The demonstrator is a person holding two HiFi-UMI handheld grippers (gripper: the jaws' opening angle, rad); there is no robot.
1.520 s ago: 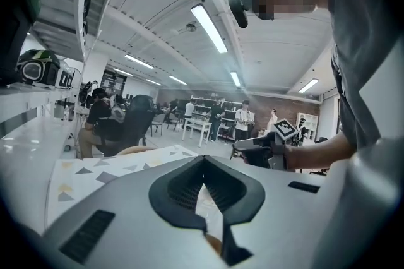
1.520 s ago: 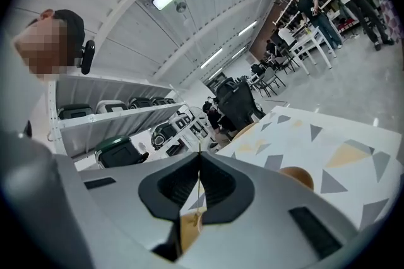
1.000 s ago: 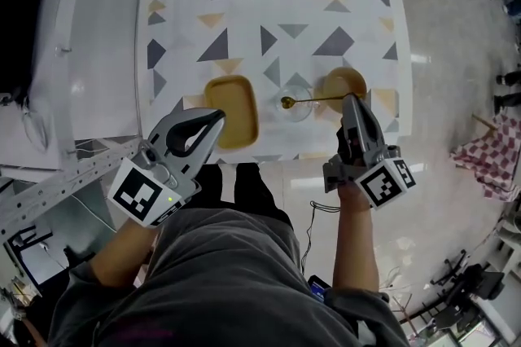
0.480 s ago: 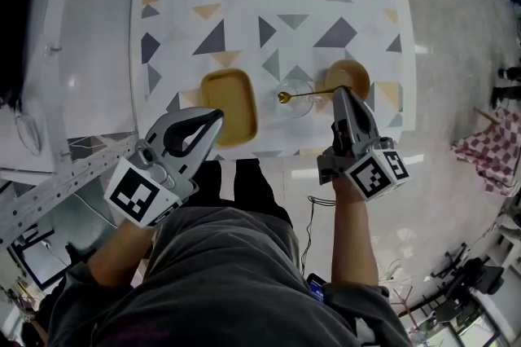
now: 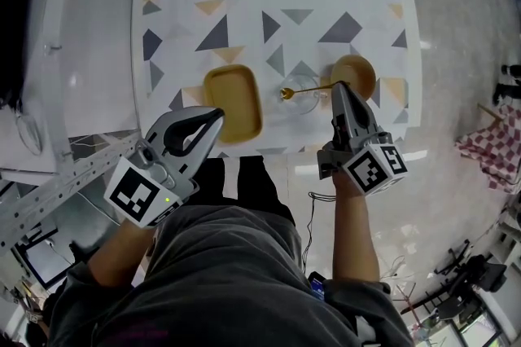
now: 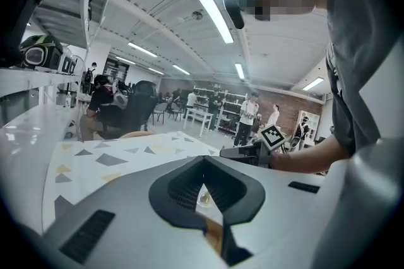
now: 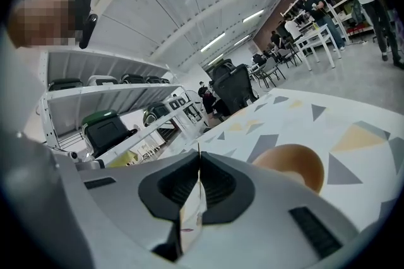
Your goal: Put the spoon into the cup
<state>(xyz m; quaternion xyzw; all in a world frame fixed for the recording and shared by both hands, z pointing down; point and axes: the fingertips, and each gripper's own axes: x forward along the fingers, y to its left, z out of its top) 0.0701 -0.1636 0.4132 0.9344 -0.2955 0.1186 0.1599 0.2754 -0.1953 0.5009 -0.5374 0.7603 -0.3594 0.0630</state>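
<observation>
A clear glass cup (image 5: 303, 98) stands near the table's front edge, between a wooden tray (image 5: 233, 103) and a round wooden bowl (image 5: 353, 74). My right gripper (image 5: 334, 87) is shut on the handle end of a gold spoon (image 5: 306, 90). The spoon lies nearly level, its bowl end over the cup's left side. In the right gripper view the shut gripper (image 7: 199, 157) hides most of the spoon, and the wooden bowl (image 7: 291, 166) lies just past the jaws. My left gripper (image 5: 214, 116) is shut and empty at the tray's front edge; in its own view the gripper (image 6: 203, 164) is also shut.
The table (image 5: 244, 3) has a white top with grey and tan triangles and ends just in front of both grippers. A white shelf unit (image 5: 57, 52) stands to the left. The right gripper's marker cube (image 6: 272, 135) shows in the left gripper view.
The right gripper has shifted a little left, away from the wooden bowl, carrying the spoon with it. The left gripper has stayed where it was.
</observation>
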